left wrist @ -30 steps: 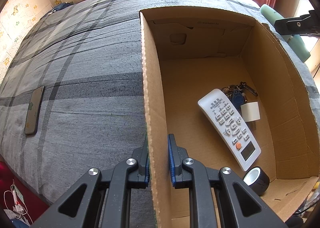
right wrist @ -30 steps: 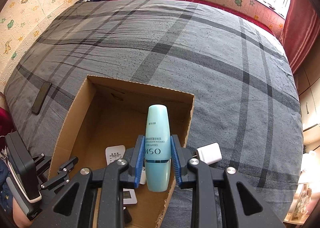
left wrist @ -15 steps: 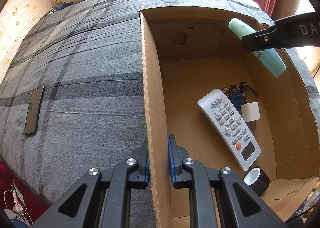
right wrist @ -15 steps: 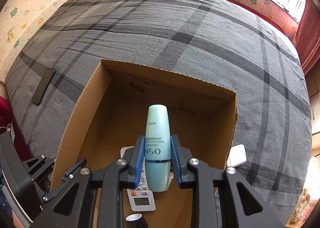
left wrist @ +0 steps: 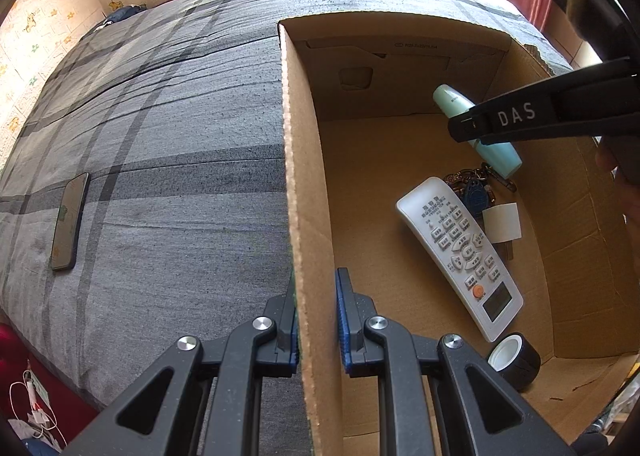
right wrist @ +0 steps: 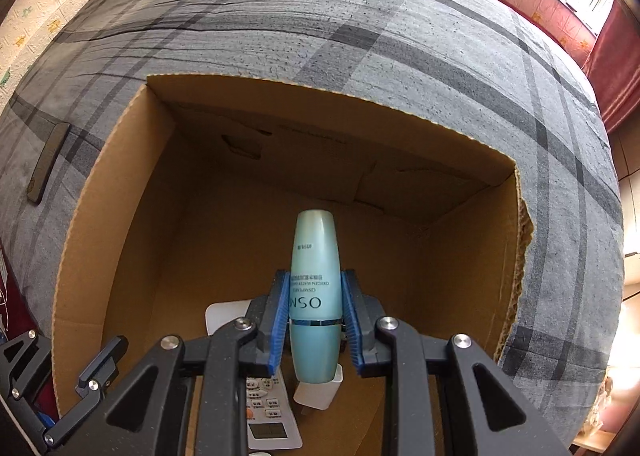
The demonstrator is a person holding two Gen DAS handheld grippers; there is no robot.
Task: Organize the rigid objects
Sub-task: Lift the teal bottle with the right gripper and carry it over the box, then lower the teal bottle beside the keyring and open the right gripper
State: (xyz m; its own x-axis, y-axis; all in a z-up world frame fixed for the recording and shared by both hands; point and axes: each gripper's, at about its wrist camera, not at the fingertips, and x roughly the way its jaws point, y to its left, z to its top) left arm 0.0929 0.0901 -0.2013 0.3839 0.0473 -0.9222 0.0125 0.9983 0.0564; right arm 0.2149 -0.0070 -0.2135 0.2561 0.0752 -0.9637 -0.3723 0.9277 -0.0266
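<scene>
right claw [right wrist: 315,320] gripped teal bottle [right wrist: 315,296] inside cardboard box [left wrist: 308,184], above remote [left wrist: 460,252]; left claw [left wrist: 316,320] clamped box wall.

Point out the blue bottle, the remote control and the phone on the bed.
blue bottle [right wrist: 316,280]: right wrist view, on its printed label.
remote control [left wrist: 460,252]: left wrist view, on its button pad.
phone [left wrist: 70,222]: left wrist view, middle of its screen.

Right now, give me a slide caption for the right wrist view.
Right gripper holds a pale blue cosmetic bottle inside the brown cardboard box, above a white remote control.
</scene>
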